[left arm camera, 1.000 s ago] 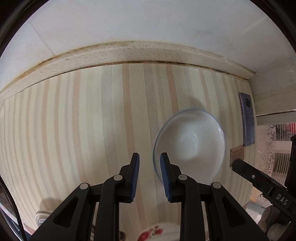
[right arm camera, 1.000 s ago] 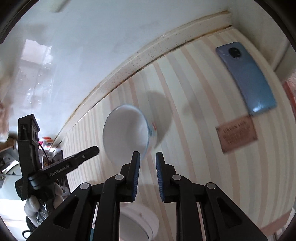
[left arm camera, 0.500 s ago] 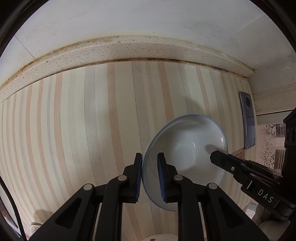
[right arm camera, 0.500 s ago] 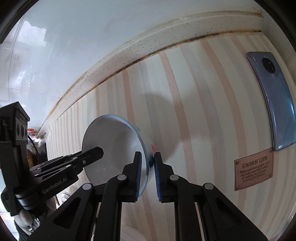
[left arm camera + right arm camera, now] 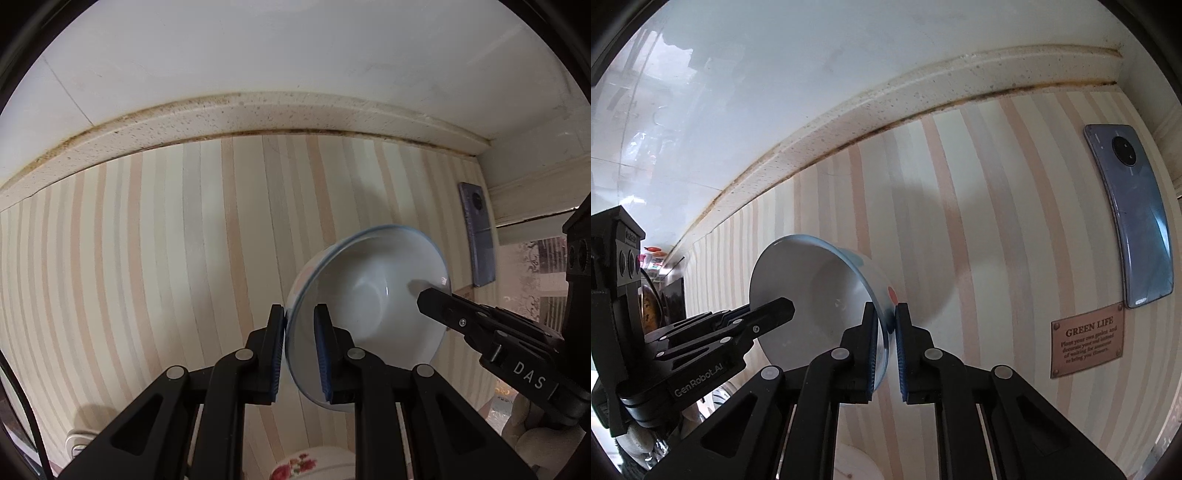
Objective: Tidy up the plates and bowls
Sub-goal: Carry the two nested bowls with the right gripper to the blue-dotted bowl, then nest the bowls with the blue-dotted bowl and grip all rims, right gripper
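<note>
bowl (image 5: 369,295) white with a blue rim, was lifted off the striped table (image 5: 166,240) and tilted, gripped on opposite sides of its rim by both tools. left tool (image 5: 300,350) was clenched on the near rim, one pad inside and one outside the wall. right tool (image 5: 885,347) was pinching the other side of the rim the same way. a red dot of pattern showed on the bowl's outside in the right wrist view. a floral dish (image 5: 306,463) sat at the bottom edge below the left tool, mostly cut off; kind unclear. a blue-grey phone (image 5: 1134,221) and a copper "green life" plaque (image 5: 1086,345) lay on the table well apart from the bowl. judged progress: mid-carry, bowl picked up but not yet placed; no finished stack was visible, so most of the organizing looked left.
</note>
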Tool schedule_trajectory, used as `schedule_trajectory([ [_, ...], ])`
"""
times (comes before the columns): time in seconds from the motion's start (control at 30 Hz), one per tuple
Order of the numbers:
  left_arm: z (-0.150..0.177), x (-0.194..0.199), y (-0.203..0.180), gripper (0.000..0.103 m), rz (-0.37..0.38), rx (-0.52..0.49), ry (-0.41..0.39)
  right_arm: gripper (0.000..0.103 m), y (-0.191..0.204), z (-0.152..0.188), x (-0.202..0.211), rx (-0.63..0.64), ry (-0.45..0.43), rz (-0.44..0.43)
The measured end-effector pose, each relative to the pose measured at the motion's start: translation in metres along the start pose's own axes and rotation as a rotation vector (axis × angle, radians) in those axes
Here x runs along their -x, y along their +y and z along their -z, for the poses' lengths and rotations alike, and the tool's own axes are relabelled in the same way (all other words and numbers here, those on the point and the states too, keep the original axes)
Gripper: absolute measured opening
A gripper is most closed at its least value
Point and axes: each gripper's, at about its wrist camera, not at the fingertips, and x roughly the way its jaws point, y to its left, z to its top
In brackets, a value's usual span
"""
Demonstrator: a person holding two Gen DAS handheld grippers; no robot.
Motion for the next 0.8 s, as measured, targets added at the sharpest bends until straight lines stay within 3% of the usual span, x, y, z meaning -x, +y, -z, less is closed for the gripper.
schedule_trajectory([
  [0.3,0.042,0.044,-0.007,0.014,0.033,-0.034,-0.022,0.011,0.016,0.036,0.047,0.003,-0.033,-0.004],
  [0.6,0.102,0.073,-0.014,0.014,0.028,-0.060,-0.025,0.011,0.037,0.108,0.085,0.018,-0.035,-0.018],
  [0.8,0.141,0.070,-0.012,0.014,0.024,-0.071,0.020,0.011,0.042,0.156,0.091,0.023,-0.014,-0.013],
])
